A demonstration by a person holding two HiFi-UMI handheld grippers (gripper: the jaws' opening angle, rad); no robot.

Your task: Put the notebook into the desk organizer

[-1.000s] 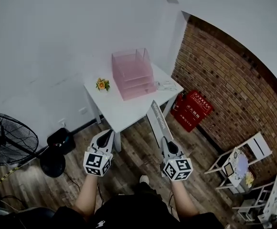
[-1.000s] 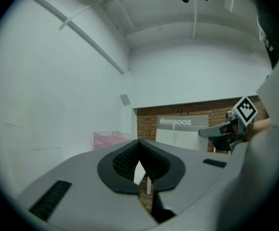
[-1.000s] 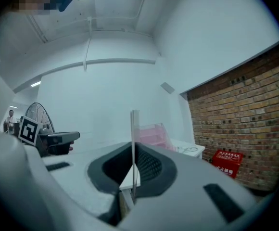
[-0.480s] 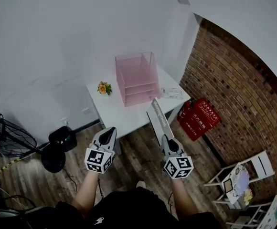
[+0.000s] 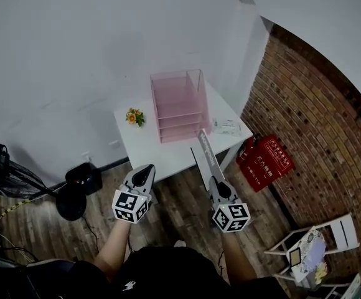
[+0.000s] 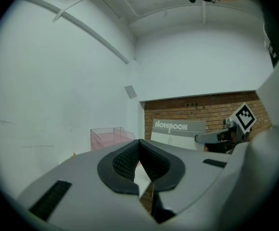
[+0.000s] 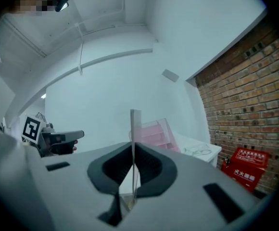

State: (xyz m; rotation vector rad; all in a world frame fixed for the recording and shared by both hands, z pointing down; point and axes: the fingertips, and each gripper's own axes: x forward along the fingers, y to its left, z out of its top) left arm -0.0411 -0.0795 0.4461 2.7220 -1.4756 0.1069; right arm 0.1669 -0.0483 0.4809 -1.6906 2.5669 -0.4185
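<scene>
Right gripper (image 5: pixel 217 183): its fingers (image 7: pixel 114 166) are clamped on the lower edge of the notebook (image 5: pixel 206 156). In the right gripper view the notebook shows edge-on, standing upright between the pads. In the head view it rises forward from the gripper, grey cover facing left, with its far end over the near edge of the white tabletop (image 5: pixel 162 151). It hangs in the air above the wooden floor (image 5: pixel 180 195), clear of the organizer.

Left gripper (image 5: pixel 144 169): its fingers (image 6: pixel 125 160) are pressed together with nothing between them. It is held level with the right gripper, well apart from the notebook, just short of the tabletop's front edge.

Pink organizer (image 5: pixel 179 104): stands upright towards the back of the tabletop, open side facing the person.

Other items: small flowers (image 5: pixel 134 116) to the left of the organizer, a red box (image 5: pixel 269 161) on the floor against the brick wall (image 5: pixel 311 104), and a fan (image 5: pixel 12 179) at far left.
</scene>
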